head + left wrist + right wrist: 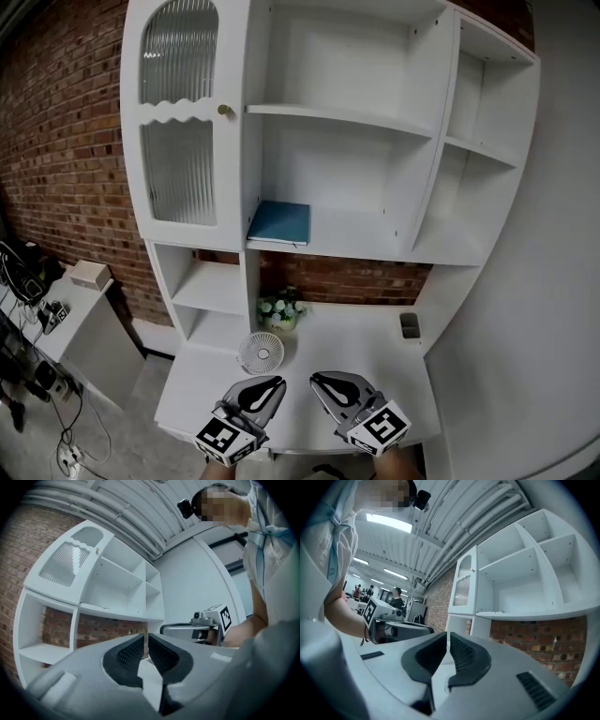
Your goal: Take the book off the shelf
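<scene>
Red brick wall (56,141) behind, and a white shelving unit (412,122) standing tall against it, all smooth painted boards with a ribbed-glass door (178,122) up on the left. There's the book (279,222): teal, thin, matte cover, lying flat at the left end of the middle shelf. Nothing has reached it, so the whole job is ahead: reach up, grip, lift it out. Down low over the white counter (375,342), the left gripper (267,386) and right gripper (328,382) sit side by side, both with jaws pressed together and nothing between their ridged black pads. A small round white fan (261,353) and a pot of flowers (279,309) stand on the counter.
</scene>
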